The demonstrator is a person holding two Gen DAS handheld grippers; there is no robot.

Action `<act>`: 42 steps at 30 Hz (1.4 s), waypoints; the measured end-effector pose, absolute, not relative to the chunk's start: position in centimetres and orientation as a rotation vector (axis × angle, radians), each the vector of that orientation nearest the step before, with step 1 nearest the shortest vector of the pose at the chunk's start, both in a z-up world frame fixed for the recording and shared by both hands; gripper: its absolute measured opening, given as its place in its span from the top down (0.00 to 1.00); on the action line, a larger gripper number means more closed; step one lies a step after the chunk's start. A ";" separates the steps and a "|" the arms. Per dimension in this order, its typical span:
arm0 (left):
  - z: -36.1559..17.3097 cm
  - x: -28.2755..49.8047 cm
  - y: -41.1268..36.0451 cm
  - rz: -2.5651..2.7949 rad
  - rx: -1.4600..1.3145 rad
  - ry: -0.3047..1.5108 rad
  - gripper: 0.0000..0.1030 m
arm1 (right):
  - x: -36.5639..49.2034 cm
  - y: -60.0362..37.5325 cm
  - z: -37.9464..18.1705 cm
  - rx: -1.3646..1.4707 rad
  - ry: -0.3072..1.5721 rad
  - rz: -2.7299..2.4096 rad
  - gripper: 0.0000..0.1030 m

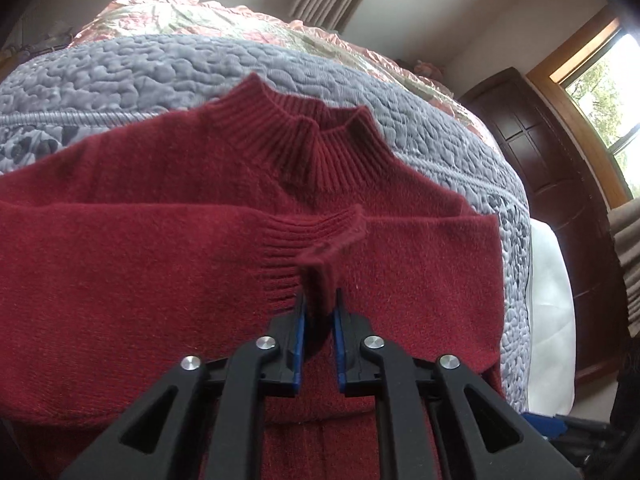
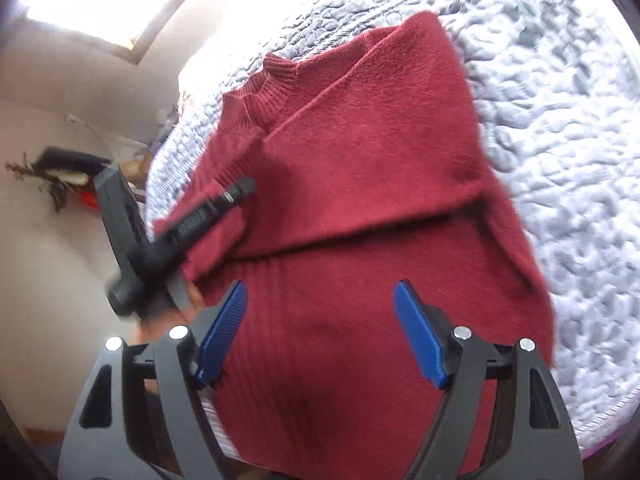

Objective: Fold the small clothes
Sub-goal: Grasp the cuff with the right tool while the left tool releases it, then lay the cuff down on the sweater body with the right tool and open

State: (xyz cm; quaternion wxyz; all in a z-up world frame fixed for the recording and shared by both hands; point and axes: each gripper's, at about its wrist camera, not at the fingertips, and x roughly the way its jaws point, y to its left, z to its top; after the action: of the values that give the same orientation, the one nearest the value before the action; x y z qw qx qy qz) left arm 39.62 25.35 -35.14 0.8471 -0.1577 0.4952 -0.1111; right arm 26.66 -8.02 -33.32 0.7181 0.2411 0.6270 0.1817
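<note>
Grey quilted bedspread point(image 1: 132, 76) covers the bed under both of my cameras, with a shiny pink cover point(image 1: 208, 16) lying past it toward the wall. On the left wrist view I see a dark wooden cabinet point(image 1: 532, 168) and a bright window point(image 1: 604, 92) off to the right side of the room.

The red sweater point(image 1: 160, 208) lies flat on the bedspread, ribbed collar point(image 1: 316, 136) pointing away from me, one sleeve folded across the chest so its ribbed cuff point(image 1: 304, 240) sits near the middle. My left hand-held gripper point(image 1: 320, 304) reaches forward low over the sweater's body, and its blue pads point(image 1: 299, 336) are drawn close together, pinching a fold of the cuff's knit between them.

From the right wrist view the same sweater point(image 2: 380, 160) runs diagonally, collar point(image 2: 268, 88) up and to the left, the other sleeve folded across the front. The left hand-held gripper point(image 2: 224, 200) shows here as a black tool coming in from the left edge, its tip on the sleeve end; the view is blurred there. My right hand-held gripper point(image 2: 320, 312) hovers above the lower ribbed part of the sweater, tilted down toward it, its blue pads point(image 2: 418, 340) spread wide apart with nothing between them.
</note>
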 end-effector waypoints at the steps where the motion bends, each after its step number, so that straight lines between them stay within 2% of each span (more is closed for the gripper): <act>1: -35.3 39.3 25.2 -0.246 -0.332 1.052 0.72 | 27.9 -7.9 -33.7 0.569 1.401 0.420 0.26; 2: -35.2 38.9 25.1 -0.257 -0.325 1.049 0.63 | 28.9 -7.6 -33.9 0.593 1.406 0.440 0.26; 4: -34.8 37.8 25.0 -0.283 -0.300 1.038 0.56 | 31.2 -6.7 -34.6 0.629 1.418 0.475 0.26; 6: -34.1 37.0 25.6 -0.293 -0.306 1.039 0.55 | 33.3 -5.8 -35.5 0.670 1.431 0.505 0.28; 7: -33.8 36.3 26.1 -0.293 -0.321 1.039 0.54 | 34.3 -5.3 -36.1 0.693 1.440 0.522 0.36; 9: -33.1 34.8 27.3 -0.289 -0.337 1.035 0.51 | 36.1 -4.3 -37.6 0.744 1.473 0.546 0.44; 13: -32.2 31.7 30.4 -0.247 -0.364 1.038 0.41 | 38.0 -2.7 -39.9 0.755 1.510 0.541 0.45; 24: -32.3 24.6 38.6 -0.089 -0.510 1.093 0.41 | 39.9 1.5 -41.8 0.697 1.552 0.588 0.46; 26: -32.4 23.5 39.4 -0.061 -0.533 1.097 0.41 | 40.2 2.0 -41.4 0.687 1.554 0.605 0.62; 28: -32.5 22.7 40.1 -0.036 -0.541 1.106 0.41 | 40.6 2.6 -40.9 0.665 1.546 0.612 0.84; 29: -32.4 22.3 40.4 -0.025 -0.547 1.106 0.41 | 40.7 2.8 -40.5 0.650 1.539 0.619 0.90; 30: -32.4 22.1 40.7 -0.018 -0.553 1.105 0.41 | 40.9 3.3 -39.9 0.639 1.528 0.626 0.92; 42: -30.4 21.5 43.2 0.043 -0.569 1.052 0.40 | 42.1 0.4 -30.7 0.546 1.359 0.666 0.94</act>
State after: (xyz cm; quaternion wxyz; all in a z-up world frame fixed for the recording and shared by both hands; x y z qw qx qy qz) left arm 21.45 43.20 -30.41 0.8261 -0.2679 0.4954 0.0202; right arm 42.07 0.39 -30.71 0.6934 0.2445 0.6087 0.2981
